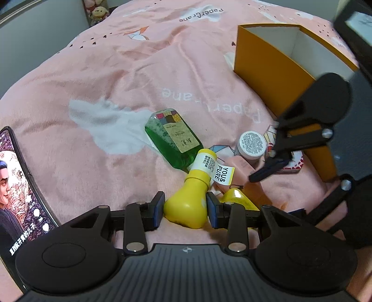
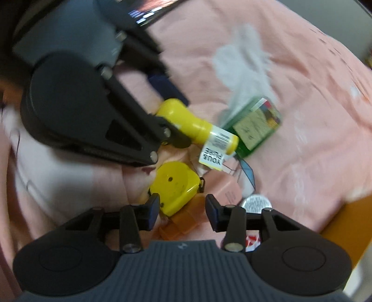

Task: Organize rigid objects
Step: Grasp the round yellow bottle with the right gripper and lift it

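Observation:
A yellow bottle with a "YOU & PURE" tag lies on the pink blanket. My left gripper has its blue pads on both sides of the bottle's wide base, touching or nearly touching it. The bottle also shows in the right wrist view. My right gripper is open over a yellow tape measure and a pink bottle with an orange cap. A green glass bottle lies beside the yellow bottle. A small silver-lidded jar sits nearby. The right gripper also shows in the left wrist view.
An open orange box with a white inside stands at the right on the blanket. A phone with its screen lit lies at the left edge. A small red-and-white patterned box lies by the jar. Plush toys sit far back.

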`<state>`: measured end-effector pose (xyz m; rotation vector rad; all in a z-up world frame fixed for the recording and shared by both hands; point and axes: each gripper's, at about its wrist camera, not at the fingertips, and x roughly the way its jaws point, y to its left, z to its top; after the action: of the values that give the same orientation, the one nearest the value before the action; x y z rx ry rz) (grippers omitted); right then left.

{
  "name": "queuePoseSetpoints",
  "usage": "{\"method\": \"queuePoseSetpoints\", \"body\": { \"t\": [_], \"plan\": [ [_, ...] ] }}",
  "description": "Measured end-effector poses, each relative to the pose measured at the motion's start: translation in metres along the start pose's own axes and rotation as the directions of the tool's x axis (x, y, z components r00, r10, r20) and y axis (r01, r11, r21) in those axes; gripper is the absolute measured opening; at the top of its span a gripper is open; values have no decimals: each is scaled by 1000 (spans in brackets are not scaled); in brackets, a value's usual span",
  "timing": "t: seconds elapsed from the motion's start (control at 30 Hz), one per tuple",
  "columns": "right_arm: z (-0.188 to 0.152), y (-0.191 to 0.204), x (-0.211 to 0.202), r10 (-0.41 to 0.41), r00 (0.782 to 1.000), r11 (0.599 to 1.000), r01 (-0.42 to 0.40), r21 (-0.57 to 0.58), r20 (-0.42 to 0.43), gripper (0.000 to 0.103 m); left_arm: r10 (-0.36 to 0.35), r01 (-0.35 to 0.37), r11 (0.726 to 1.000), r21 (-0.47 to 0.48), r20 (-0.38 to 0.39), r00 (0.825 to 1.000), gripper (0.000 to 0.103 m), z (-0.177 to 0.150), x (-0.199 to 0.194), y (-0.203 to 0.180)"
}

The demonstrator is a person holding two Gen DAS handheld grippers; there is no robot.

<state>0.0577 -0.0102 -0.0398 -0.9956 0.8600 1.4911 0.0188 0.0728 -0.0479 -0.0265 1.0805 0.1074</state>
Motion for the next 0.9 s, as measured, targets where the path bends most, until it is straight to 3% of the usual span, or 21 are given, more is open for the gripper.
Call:
{"method": "queuePoseSetpoints", "body": {
  "t": [0.13,0.3,0.47,0.7,0.77,0.9],
  "plan": [
    [5,2,5,30,999,992,-32,-125,-14,56,-18,18,1000,-3,-3,1000,43,-1,-2,3],
    [9,4,7,72,997,968,-76,-240,-25,58,-22,22,1000,6,-6,1000,43,-1,-3,2],
    [14,12,15,73,997,941,-75,-331,-20,66,-27,27,1000,9,-3,1000,43,-2,-4,3],
    [13,9,26,124,992,946,-126,-299,-25,66,-26,26,1000,8,-4,1000,43,-2,-3,2],
    [13,9,27,124,992,946,-126,-300,-25,56,-26,26,1000,8,-2,1000,43,-2,-3,2],
    [7,7,28,87,996,945,-90,-314,-23,54,-27,27,1000,4,2,1000,43,-2,-4,2]
  ]
}}
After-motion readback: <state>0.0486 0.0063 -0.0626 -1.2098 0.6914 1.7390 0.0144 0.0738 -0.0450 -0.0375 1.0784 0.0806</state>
